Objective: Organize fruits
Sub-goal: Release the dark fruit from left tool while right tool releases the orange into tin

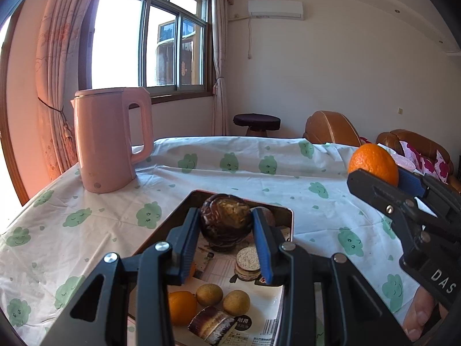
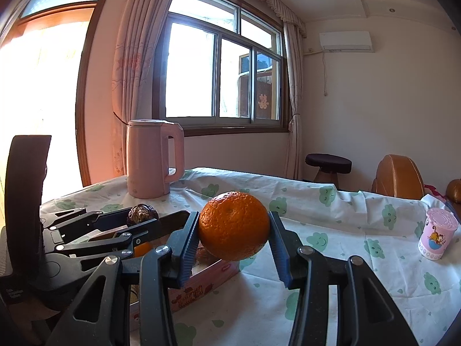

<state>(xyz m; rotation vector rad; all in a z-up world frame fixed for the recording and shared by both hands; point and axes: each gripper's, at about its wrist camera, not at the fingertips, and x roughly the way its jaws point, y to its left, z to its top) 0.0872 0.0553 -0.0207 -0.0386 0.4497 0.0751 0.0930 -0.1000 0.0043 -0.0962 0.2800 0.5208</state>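
Observation:
My left gripper is shut on a dark brown round fruit and holds it above the far end of an open pink box. In the box lie an orange, two small brownish-green fruits and some snacks. My right gripper is shut on a large orange, held off the table just right of the box. The left wrist view shows that orange at the right edge. The left gripper with the dark fruit appears left of it in the right wrist view.
A pink kettle stands at the table's far left corner. A small pink cup sits far right on the cloud-print tablecloth. A hand grips the right tool. A stool and brown sofa stand beyond the table.

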